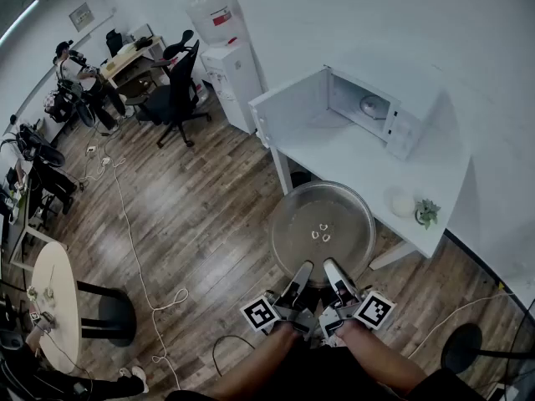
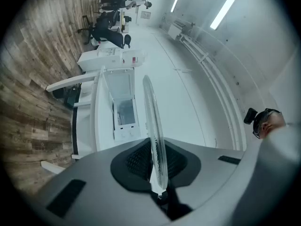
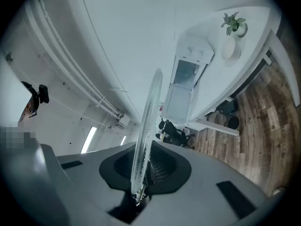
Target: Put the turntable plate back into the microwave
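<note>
L gripper point(image 1: 301, 270) and R gripper point(image 1: 333, 267) sit side by side, each nearly closed and clamped on the plate point(image 1: 322, 228) at its near rim. I've got the plate in the air, approx level, just off the table's point(image 1: 351, 161) front edge, above the floor. Microwave point(image 1: 372, 107) is at the table's back edge w/ door open. Pickup's done; left to do: carry in, seat, let go.

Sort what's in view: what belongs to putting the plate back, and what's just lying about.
Job: turntable plate, clamped at its rim by left gripper and right gripper; microwave, door open.
Lying about: water dispenser, office chair, small plant, round table.
</note>
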`<state>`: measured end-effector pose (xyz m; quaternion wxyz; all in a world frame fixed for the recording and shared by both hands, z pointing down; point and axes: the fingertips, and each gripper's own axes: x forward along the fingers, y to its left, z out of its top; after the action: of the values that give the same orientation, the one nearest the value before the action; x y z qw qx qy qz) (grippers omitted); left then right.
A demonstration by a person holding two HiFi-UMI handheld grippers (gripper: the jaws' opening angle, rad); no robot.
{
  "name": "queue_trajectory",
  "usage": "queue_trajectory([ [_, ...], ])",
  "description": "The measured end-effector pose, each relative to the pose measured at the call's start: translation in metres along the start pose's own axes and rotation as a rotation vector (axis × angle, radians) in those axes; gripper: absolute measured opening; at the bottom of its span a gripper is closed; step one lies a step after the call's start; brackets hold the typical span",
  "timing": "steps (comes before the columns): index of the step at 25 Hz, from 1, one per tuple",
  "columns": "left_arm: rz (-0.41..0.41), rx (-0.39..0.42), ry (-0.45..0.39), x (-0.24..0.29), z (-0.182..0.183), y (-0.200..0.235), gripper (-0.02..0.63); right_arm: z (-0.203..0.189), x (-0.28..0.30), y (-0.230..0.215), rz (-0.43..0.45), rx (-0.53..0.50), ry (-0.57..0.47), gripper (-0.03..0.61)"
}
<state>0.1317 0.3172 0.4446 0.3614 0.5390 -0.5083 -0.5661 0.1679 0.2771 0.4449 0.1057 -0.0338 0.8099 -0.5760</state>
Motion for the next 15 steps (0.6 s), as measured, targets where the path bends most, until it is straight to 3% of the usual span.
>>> queue_trajectory([
  [15, -0.011, 0.005, 0.029, -0.001, 0.02, 0.001, 0.051, -0.008, 0.018, 0.003, 0.002, -0.015, -0.039, 0.064],
])
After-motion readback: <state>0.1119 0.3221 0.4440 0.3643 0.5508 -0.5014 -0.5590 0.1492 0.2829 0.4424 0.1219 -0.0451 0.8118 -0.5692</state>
